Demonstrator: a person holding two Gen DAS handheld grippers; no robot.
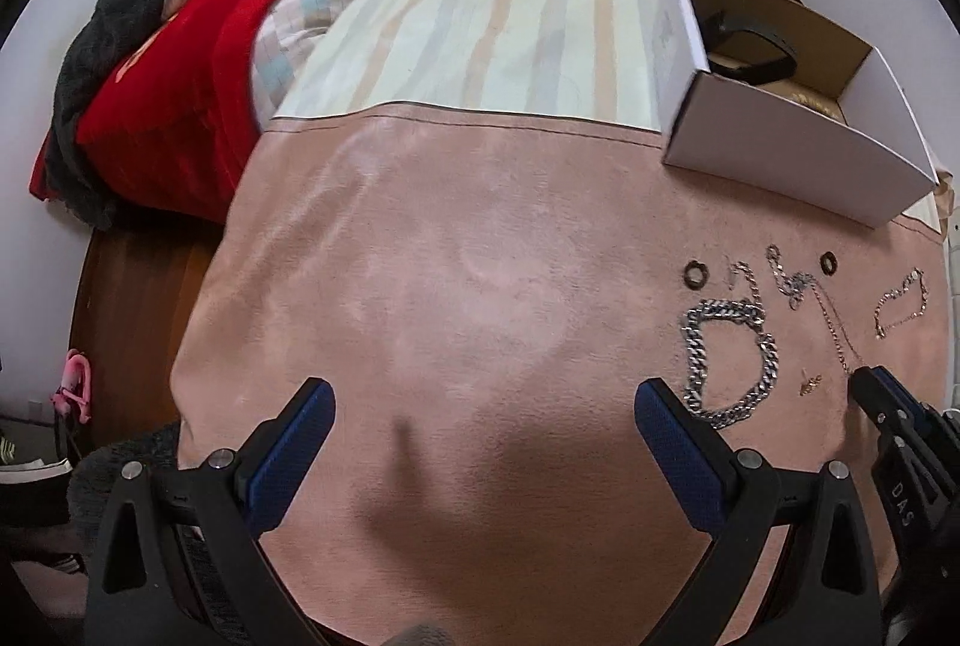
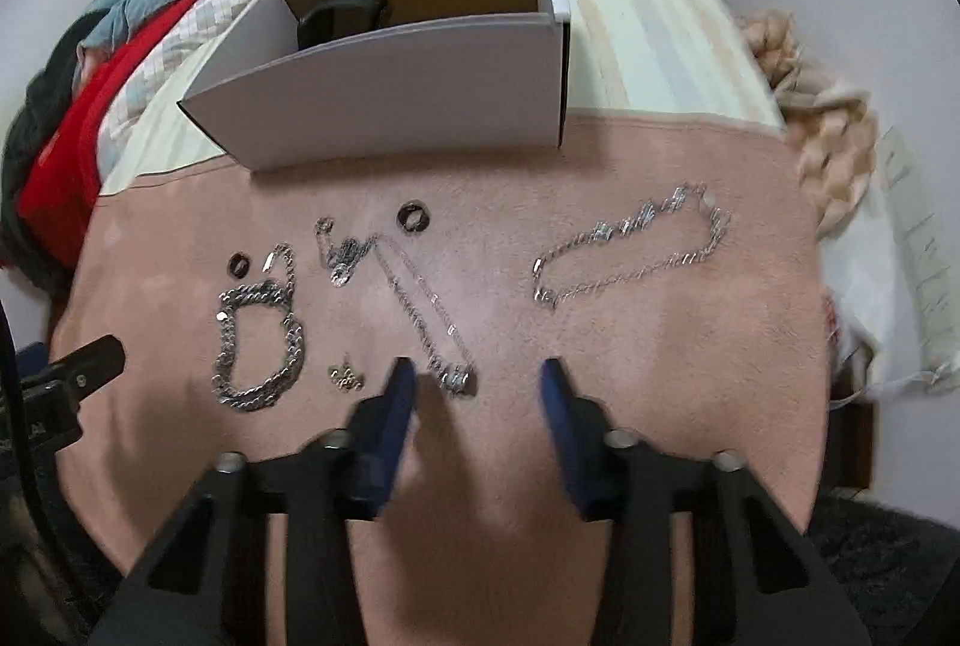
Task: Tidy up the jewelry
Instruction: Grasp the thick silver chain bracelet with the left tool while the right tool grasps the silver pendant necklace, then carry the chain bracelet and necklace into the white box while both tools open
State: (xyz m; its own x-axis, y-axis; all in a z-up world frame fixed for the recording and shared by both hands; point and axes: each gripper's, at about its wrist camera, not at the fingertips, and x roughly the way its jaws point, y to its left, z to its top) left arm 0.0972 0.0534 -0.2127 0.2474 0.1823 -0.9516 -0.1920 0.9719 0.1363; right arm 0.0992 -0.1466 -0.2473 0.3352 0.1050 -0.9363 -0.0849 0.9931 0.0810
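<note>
A white box (image 2: 390,88) sits at upper centre on a pink cloth (image 2: 600,346), behind scattered chains. The thin chain (image 2: 420,310), light, limp and snag-prone, is best pinched at its near end between the spread right gripper (image 2: 477,382). The left gripper (image 1: 483,400), also spread and empty, hovers left; a chunky chain (image 2: 258,346) and small charm (image 2: 345,377) crowd close.

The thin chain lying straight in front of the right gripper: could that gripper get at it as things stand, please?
Probably yes. The right gripper has its jaws open, and the near end of the thin chain lies on the pink cloth between them. Nothing covers it; the small charm sits apart.
</note>
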